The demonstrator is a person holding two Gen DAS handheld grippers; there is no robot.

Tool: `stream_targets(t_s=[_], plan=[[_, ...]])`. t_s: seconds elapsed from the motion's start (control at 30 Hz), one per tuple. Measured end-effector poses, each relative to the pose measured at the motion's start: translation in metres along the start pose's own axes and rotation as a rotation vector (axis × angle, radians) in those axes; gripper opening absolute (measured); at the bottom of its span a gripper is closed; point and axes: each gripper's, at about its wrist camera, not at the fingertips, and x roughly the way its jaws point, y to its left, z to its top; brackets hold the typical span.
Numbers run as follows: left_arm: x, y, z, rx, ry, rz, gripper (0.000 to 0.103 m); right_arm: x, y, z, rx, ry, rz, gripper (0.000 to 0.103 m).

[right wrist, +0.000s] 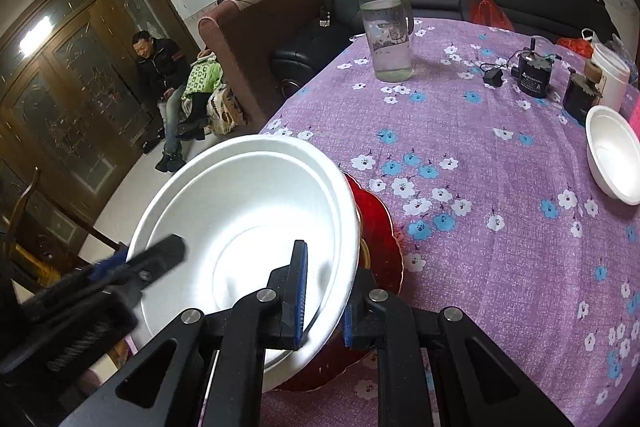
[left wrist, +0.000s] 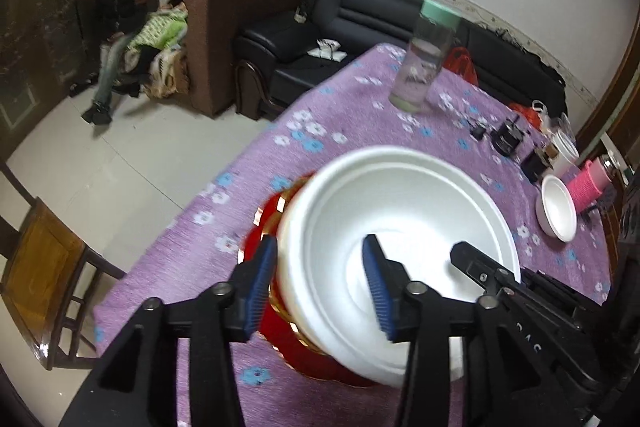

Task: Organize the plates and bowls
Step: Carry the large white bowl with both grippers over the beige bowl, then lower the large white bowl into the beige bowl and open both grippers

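Bowl: big white foam bowl (right wrist: 248, 227) tilted on the red plate (right wrist: 380, 247), near the worktop (right wrist: 500, 247) edge.
Right gripper (right wrist: 324, 297): jaws pinching the bowl's near rim.
Left gripper (left wrist: 320, 291): jaws spread, straddling the opposite wall, not gripping.
Spare: small white bowl (right wrist: 614, 159) well apart, on the right gripper's side.

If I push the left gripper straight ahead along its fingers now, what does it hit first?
Likely the large white bowl: the left gripper already straddles its rim, one finger inside, one outside above the red plate. Further travel should drive its throat onto the rim, though depth is unclear.
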Motion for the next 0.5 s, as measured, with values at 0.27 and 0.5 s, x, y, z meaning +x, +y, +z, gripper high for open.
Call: stream_targets(t_s=[0.27,0.5], plan=[[-0.019,0.023,0.000,-0.071,-0.055,-0.031,0.055,0.000,0.014,-0.005,-0.079,-0.076,-0.067,0.060],[-0.029,0.028,-0.010,-0.086,-0.078,-0.052,0.059,-0.016,0.021,-0.008,-0.105,-0.172,-0.104,0.066]])
